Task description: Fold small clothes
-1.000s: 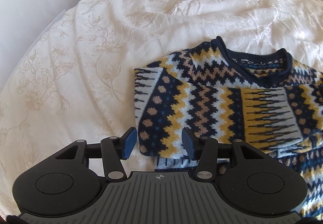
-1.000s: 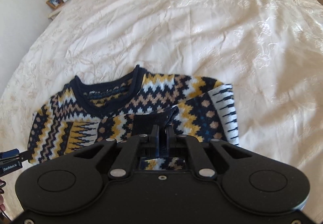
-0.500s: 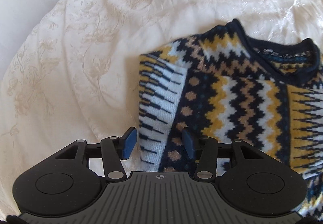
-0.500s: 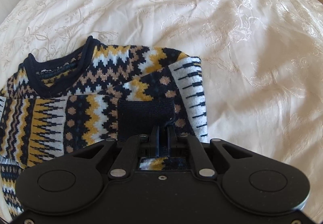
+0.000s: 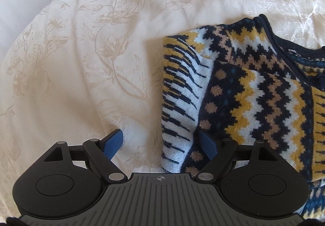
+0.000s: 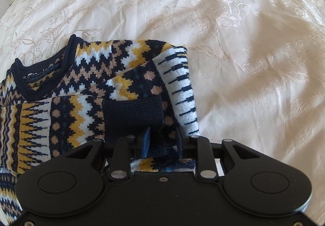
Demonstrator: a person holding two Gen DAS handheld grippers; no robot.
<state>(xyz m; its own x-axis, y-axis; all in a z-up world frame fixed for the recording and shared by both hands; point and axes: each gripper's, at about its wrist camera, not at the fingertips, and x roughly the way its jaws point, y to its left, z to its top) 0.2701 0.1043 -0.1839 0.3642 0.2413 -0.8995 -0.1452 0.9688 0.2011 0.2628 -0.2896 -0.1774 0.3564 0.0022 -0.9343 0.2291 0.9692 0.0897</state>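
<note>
we are partway through folding the patterned sweater (image 6: 113, 87), which lies on the white bedspread (image 6: 233, 22) with both sleeves already turned in across its chest. on our right side the sleeve's navy cuff (image 6: 133, 116) rests on the body just ahead of the right hand-held gripper (image 6: 162, 141), whose jaws stand a little apart with knit showing between them; we cannot tell whether either pad touches the cuff, so we judge the sleeve is being let go rather than held. the left hand-held gripper (image 5: 160, 144) is spread wide and holds nothing: one blue finger (image 5: 113, 142) sits over bare bedspread (image 5: 81, 63), the other over the knit, straddling the sweater's folded left edge (image 5: 176, 108). the next move, we think, calls for both tools to take the lower part near the hem and fold it up toward the neckline (image 6: 43, 81), keeping the tucked sleeves from slipping out.
</note>
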